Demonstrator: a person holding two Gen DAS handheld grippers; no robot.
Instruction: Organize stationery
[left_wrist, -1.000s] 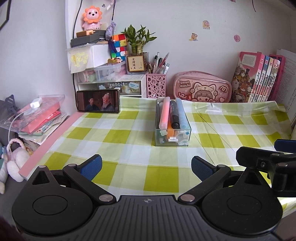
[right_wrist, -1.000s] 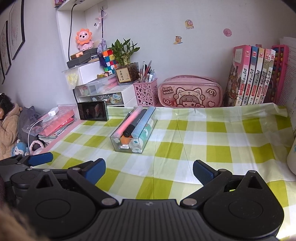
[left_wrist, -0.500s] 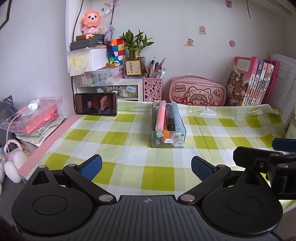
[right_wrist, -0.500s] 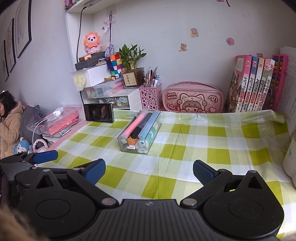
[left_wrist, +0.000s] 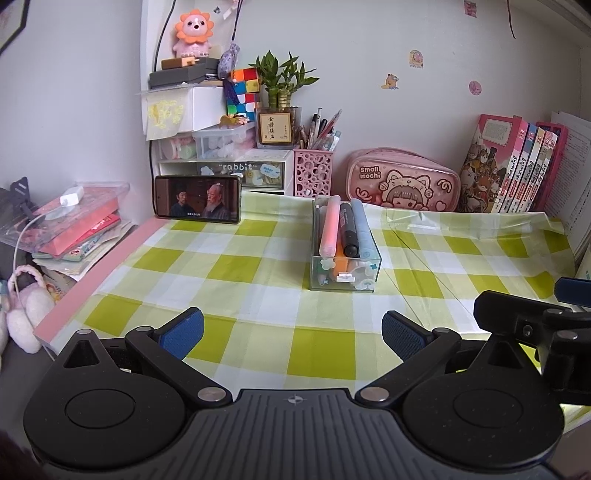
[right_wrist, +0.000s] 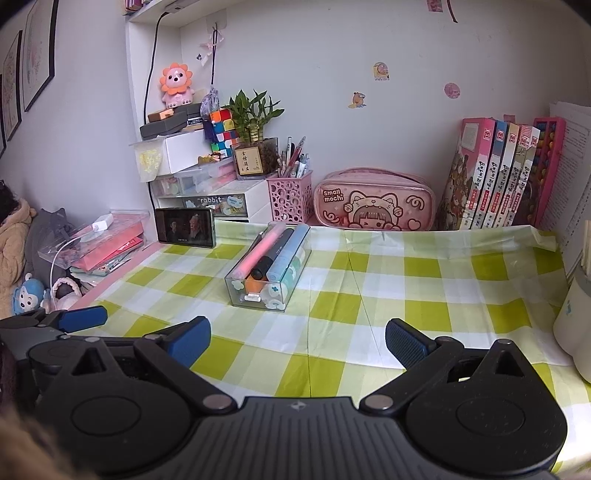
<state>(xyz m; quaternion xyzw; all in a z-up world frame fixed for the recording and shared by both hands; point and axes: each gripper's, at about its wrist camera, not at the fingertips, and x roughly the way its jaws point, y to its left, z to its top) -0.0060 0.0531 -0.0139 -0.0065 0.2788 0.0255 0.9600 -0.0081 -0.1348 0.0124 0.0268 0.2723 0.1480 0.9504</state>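
Observation:
A clear plastic stationery box (left_wrist: 345, 273) stands in the middle of the green checked tablecloth (left_wrist: 236, 266). On top of it lie a pink marker (left_wrist: 330, 230), a black marker (left_wrist: 349, 230) and a light blue marker (left_wrist: 362, 229). The box also shows in the right wrist view (right_wrist: 266, 282). My left gripper (left_wrist: 291, 332) is open and empty, low near the table's front edge. My right gripper (right_wrist: 297, 341) is open and empty, beside it on the right.
A phone (left_wrist: 197, 199) leans at the back left. A pink pen holder (left_wrist: 313, 172), a pink pencil case (left_wrist: 402, 182) and books (left_wrist: 513, 166) line the back wall. Drawers (left_wrist: 221, 170) and stacked folders (left_wrist: 74, 225) sit at the left. A white cup (right_wrist: 576, 325) stands at the right edge.
Both grippers have pulled back and risen a little, so the box looks smaller and farther away. Both stay open and empty.

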